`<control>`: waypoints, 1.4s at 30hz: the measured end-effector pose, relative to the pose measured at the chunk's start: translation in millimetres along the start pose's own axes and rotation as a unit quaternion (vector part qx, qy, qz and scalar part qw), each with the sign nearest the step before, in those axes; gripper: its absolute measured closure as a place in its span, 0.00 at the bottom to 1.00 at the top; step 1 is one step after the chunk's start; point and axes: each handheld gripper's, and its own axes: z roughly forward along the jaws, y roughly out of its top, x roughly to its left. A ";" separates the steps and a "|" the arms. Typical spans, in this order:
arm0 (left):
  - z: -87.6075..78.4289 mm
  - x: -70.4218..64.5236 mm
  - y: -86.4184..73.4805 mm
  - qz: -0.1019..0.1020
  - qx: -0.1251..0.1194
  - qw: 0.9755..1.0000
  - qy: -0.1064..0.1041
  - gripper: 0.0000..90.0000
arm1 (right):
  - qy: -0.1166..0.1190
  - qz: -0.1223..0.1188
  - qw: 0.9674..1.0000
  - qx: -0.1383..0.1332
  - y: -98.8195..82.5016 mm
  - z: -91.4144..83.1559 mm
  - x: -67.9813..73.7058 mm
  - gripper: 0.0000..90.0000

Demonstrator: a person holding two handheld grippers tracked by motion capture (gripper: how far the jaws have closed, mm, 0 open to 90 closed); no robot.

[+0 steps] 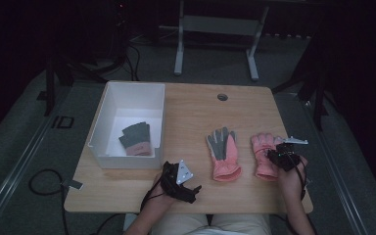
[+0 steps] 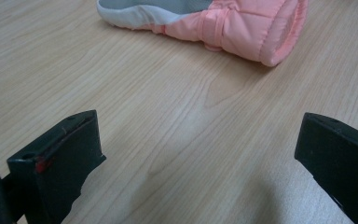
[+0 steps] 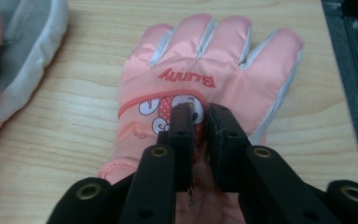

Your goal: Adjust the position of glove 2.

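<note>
Your right gripper rests on the back of the pink glove at the table's four o'clock — jaws nearly together, pinching a fold of its fabric. Your left gripper, jaws wide apart and holding nothing, sits at six o'clock — a second pink glove lies between them.

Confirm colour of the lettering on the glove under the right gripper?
Red "Bunny" lettering on the pink glove, above a cartoon print. Best in the right gripper view.

Pink glove (printed "Bunny") lies flat, back up.
</note>
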 end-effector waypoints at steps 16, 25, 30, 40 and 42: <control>0.3 -0.6 0.2 -0.001 0.001 1.000 0.001 0.00 | 0.065 -0.121 0.991 0.001 1.4 -2.3 -19.9 0.74; -0.1 -0.8 0.1 0.000 -0.002 1.000 -0.001 0.00 | 0.053 -0.102 0.993 0.001 -7.8 9.0 -15.6 0.91; -0.1 -0.4 0.3 0.000 -0.002 1.000 0.000 0.00 | 0.050 -0.093 0.994 0.003 -6.2 8.4 -13.9 0.97; 0.2 -0.6 0.3 -0.001 0.001 1.000 0.001 0.00 | 0.055 -0.076 0.995 -0.022 11.2 -18.2 -20.0 0.98; 0.4 -0.4 0.2 -0.002 -0.001 1.000 0.001 0.00 | 0.051 -0.074 0.996 -0.028 15.0 -24.6 -19.3 0.98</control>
